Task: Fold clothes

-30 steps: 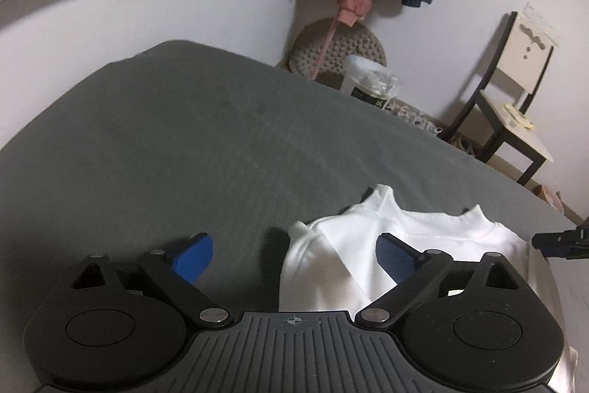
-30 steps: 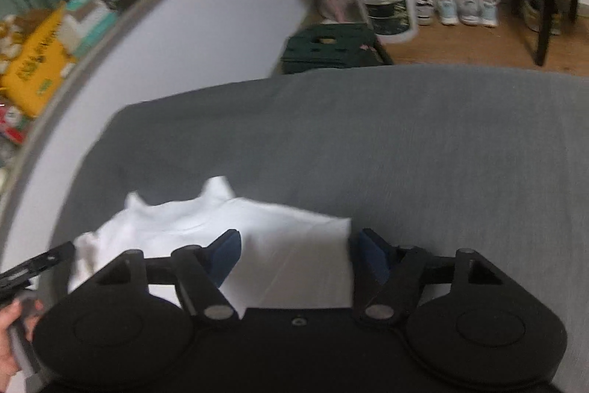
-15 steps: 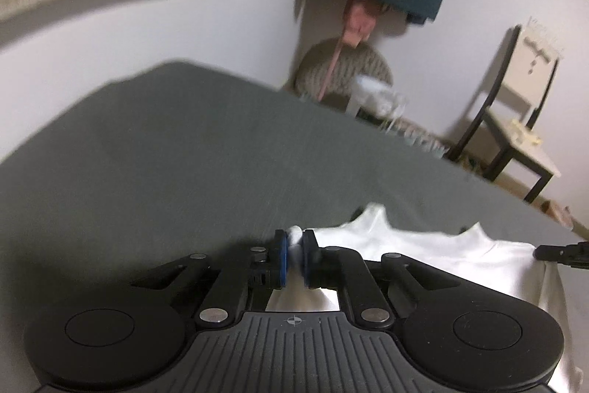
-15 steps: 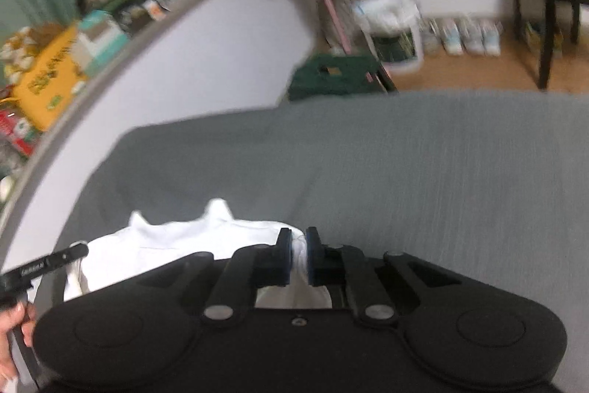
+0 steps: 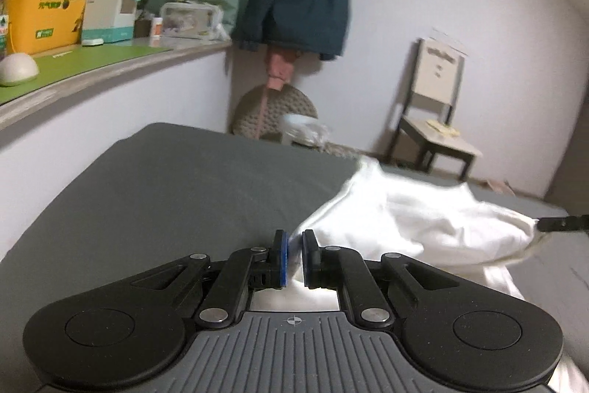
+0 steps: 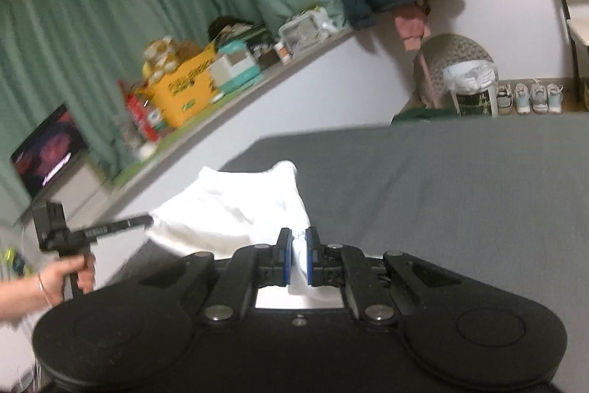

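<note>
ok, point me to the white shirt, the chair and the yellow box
white shirt (image 5: 423, 220), left wrist view, middle of the lifted cloth
chair (image 5: 438, 135), left wrist view, the seat
yellow box (image 6: 184, 91), right wrist view, printed front face

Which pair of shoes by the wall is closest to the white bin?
The dark grey pair of shoes, the leftmost one, right beside the white bin. The two lighter pairs sit further right.

Plain white garment (image 5: 416, 216) on a plain dark grey bed (image 5: 184, 179); black tongs (image 5: 292, 258) with blue pads (image 5: 282, 256); green curtain (image 6: 129, 13).
</note>
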### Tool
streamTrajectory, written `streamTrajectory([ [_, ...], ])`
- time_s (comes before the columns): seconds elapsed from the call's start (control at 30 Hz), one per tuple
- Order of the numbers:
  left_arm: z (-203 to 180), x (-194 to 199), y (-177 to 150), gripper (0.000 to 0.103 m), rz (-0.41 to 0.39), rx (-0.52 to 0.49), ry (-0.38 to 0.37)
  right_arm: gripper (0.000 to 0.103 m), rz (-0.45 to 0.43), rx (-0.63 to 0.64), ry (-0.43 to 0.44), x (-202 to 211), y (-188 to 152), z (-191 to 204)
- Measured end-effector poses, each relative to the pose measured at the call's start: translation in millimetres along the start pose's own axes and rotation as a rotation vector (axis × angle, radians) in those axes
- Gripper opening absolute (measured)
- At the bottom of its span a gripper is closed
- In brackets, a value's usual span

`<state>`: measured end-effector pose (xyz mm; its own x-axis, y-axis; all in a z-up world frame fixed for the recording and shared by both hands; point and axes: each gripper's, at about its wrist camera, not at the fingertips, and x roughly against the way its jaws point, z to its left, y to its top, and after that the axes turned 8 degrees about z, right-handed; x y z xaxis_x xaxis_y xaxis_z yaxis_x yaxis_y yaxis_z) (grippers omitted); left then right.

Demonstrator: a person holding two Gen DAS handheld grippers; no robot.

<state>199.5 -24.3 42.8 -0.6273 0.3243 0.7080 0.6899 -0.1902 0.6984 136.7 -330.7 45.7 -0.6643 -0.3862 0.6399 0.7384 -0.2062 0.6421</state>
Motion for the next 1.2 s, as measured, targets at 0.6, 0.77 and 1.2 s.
streamTrajectory([
  [0.6,-43.0,68.1,-80.0,0.036,0.206,-0.162,0.134,0.042,0.027,0.214,-0.187,9.1,-55.1,99.2],
  [0.77,-47.7,75.3,-71.3,0.098,0.104,-0.111,0.153,0.052,-0.012,0.133,-0.139,-12.9,-39.5,97.2],
  [1.2,-45.6,35.7,-59.1,0.098,0.153,-0.393,0.11,0.053,0.027,0.218,-0.027,-35.3,-48.1,69.4],
])
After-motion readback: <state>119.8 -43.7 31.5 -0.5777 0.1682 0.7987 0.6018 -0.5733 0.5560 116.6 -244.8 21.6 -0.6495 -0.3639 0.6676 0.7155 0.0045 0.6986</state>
